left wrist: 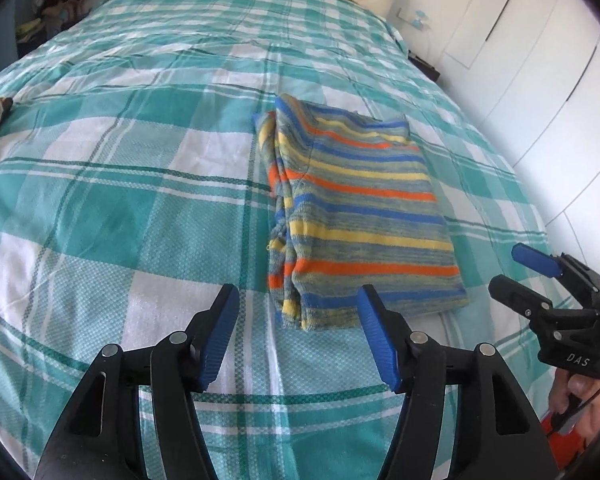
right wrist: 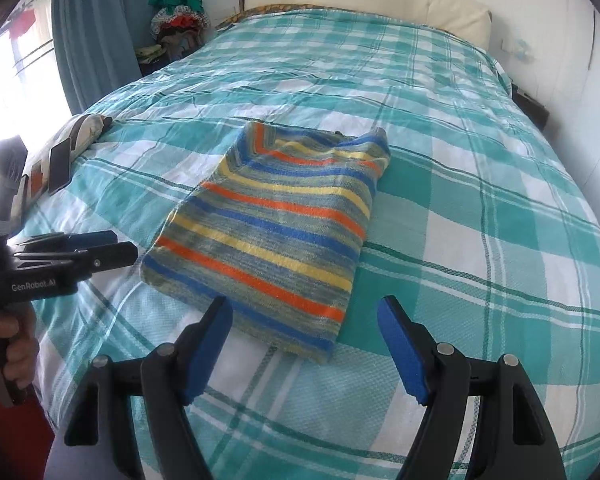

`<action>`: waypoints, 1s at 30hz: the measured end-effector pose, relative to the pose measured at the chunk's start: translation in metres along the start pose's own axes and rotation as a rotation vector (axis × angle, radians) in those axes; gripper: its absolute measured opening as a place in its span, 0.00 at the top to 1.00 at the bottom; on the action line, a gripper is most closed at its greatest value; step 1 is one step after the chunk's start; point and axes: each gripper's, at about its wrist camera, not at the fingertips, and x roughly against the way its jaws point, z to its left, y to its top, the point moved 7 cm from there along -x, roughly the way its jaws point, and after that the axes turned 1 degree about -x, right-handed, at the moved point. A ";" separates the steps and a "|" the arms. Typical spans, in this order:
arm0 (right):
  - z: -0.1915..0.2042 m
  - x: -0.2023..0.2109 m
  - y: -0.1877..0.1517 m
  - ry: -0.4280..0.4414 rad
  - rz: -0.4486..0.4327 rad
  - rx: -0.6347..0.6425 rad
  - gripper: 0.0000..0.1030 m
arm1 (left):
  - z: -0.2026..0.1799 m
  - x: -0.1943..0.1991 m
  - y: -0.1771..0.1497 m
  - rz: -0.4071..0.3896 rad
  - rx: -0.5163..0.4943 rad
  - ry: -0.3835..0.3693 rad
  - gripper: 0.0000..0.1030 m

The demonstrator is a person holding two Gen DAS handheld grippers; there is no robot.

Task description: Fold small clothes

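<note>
A small striped knit garment (left wrist: 356, 216), blue, yellow, orange and grey, lies folded into a rectangle on the green-and-white checked bedspread (left wrist: 120, 200). It also shows in the right wrist view (right wrist: 276, 232). My left gripper (left wrist: 298, 300) is open and empty, just short of the garment's near edge. My right gripper (right wrist: 304, 312) is open and empty, with the garment's near corner between its fingers. Each gripper shows in the other's view: the right gripper (left wrist: 512, 268) at the right edge, the left gripper (right wrist: 120, 246) at the left, near the garment's left corner.
A folded patterned cloth (right wrist: 60, 152) lies at the bed's left edge. A pile of clothes (right wrist: 176, 20) sits beyond the bed's far left corner, next to a blue curtain (right wrist: 100, 28). A cream headboard (right wrist: 360, 0) is at the back. White wardrobe doors (left wrist: 540, 80) stand on the right.
</note>
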 end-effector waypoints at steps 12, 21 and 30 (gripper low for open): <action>-0.040 -0.025 0.010 0.158 -0.013 -0.216 0.24 | 0.018 -0.013 0.039 -0.039 0.039 -0.088 0.10; -0.073 -0.132 0.046 0.451 0.075 -0.519 0.36 | 0.018 -0.109 0.067 0.107 0.070 -0.100 0.18; -0.042 -0.126 0.065 0.498 0.007 -0.503 0.75 | -0.009 -0.081 0.083 0.045 0.014 -0.164 0.83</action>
